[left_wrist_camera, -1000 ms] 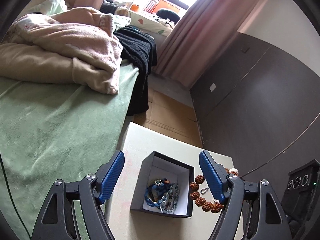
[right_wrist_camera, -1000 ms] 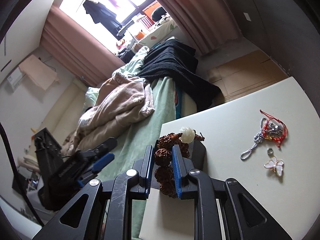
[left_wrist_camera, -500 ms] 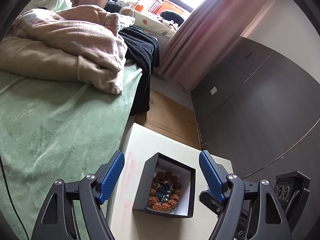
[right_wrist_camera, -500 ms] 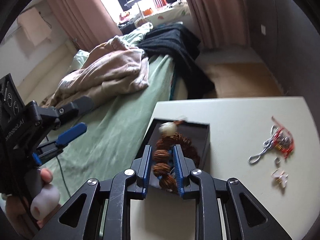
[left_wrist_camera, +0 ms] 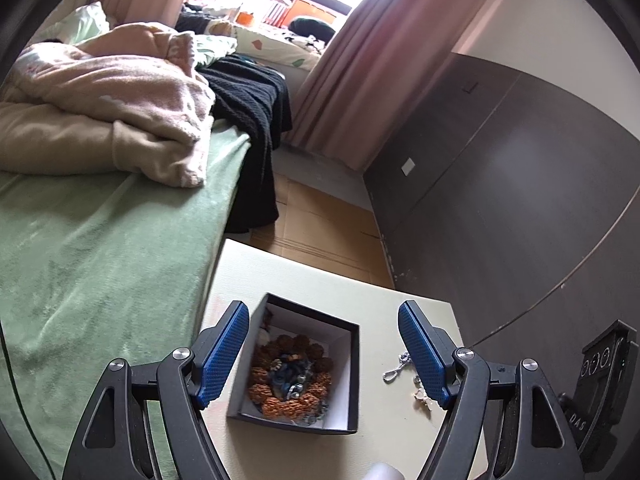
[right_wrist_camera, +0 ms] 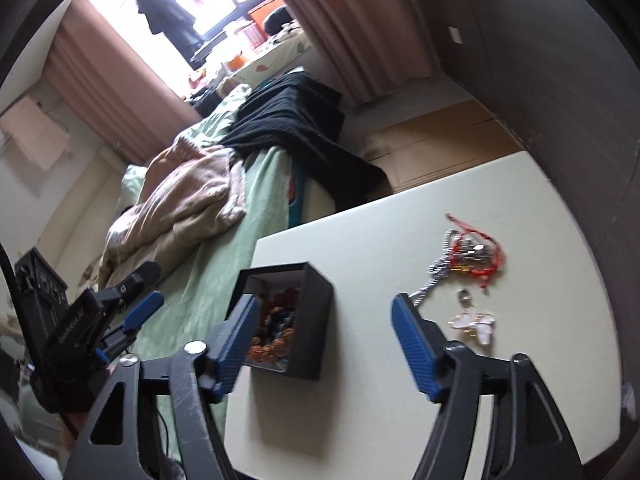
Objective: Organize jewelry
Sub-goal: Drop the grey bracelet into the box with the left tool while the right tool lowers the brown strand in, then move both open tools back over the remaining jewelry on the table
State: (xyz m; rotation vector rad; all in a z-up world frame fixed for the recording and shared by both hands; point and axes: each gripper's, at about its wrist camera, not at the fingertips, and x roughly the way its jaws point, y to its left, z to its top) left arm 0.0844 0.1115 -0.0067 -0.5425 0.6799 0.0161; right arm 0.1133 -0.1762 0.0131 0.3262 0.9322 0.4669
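A black box with a white inside stands on the cream table. In it lies a brown bead bracelet ringed around blue and grey jewelry. My left gripper hovers open over the box with nothing between its fingers. In the right wrist view the box and bracelet sit just beyond my right gripper. Its jaws are opening and nothing is between them. To the right lie a red cord and silver chain pile, a small ring and a butterfly charm.
A bed with a green cover and rumpled blankets borders the table's left edge. A dark wall panel runs along the right. The silver chain and charm lie right of the box.
My right gripper, shut on the brown bead bracelet before, has let it go into the box, spread its jaws and drawn back. The left gripper has shifted slightly and stayed open.
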